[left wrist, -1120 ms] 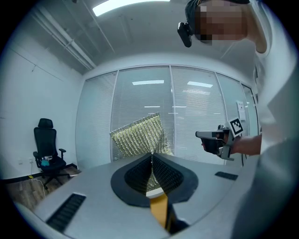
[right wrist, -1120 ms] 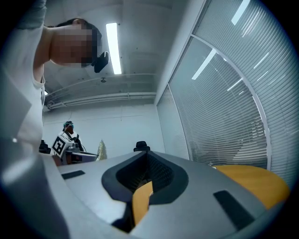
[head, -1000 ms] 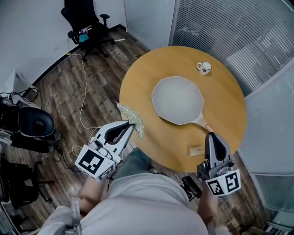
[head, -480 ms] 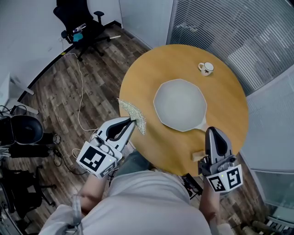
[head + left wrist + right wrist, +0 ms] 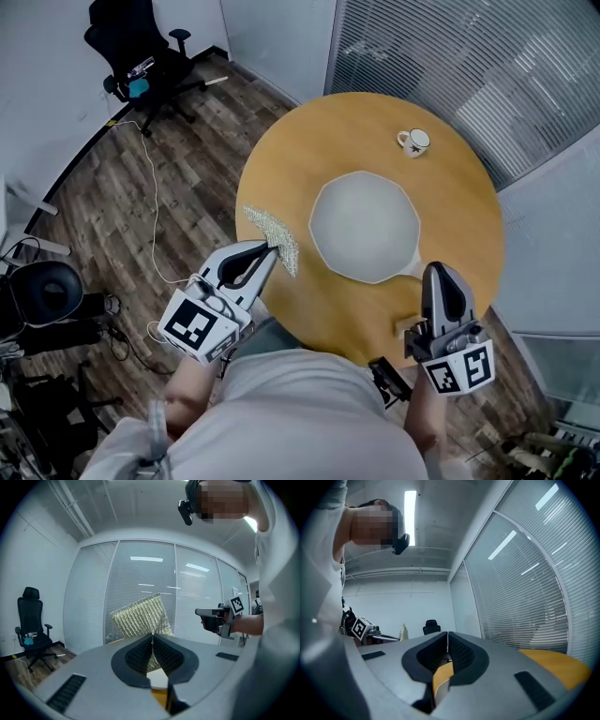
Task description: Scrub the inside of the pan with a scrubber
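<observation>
Table: round light-wood table point(image 5: 281, 159), with the pan at its middle and a small white cup point(image 5: 413, 142) on the far side.
Pan: pale grey eight-sided pan point(image 5: 364, 225), inside bare. Its short pale handle point(image 5: 410, 270) runs out toward the person's right.
Left gripper point(image 5: 271, 249): jaws pinched on the scrubber, at the table's near-left edge.
Right gripper point(image 5: 439, 274): jaws pressed together on nothing, just short of the handle's end.
Scrubber: yellow-green mesh scrubber point(image 5: 275, 234), sticking out past the jaw tips beside the pan's left rim, not yet over it.
Next move: the pan lies right of and ahead of the scrubber, so the left gripper likely carries it in over the rim. The right gripper is nearer the handle and could steady it.
</observation>
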Demonstrator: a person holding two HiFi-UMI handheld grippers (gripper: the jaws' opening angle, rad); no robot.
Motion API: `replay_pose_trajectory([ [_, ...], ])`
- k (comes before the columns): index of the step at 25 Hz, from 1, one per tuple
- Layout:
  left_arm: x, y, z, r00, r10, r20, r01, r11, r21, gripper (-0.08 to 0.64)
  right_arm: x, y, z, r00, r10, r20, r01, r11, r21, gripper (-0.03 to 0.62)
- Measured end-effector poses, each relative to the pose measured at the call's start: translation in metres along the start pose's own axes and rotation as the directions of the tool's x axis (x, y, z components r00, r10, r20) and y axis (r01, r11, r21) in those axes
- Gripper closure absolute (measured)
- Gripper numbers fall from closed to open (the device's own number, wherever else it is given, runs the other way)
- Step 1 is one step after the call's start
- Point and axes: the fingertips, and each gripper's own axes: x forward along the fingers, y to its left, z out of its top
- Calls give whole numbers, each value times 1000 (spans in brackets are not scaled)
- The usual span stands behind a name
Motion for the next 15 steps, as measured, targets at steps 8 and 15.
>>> replay_pose_trajectory([
  [8, 45, 20, 6, 993, -115, -19, 115, 993, -4, 543, 12, -23, 0, 993, -121, -6, 121, 993, 1, 572],
  [15, 64, 37, 14, 974, -224, -46, 224, 974, 9, 541, 22, -20, 1, 976, -219, -4, 219, 976, 16, 572],
])
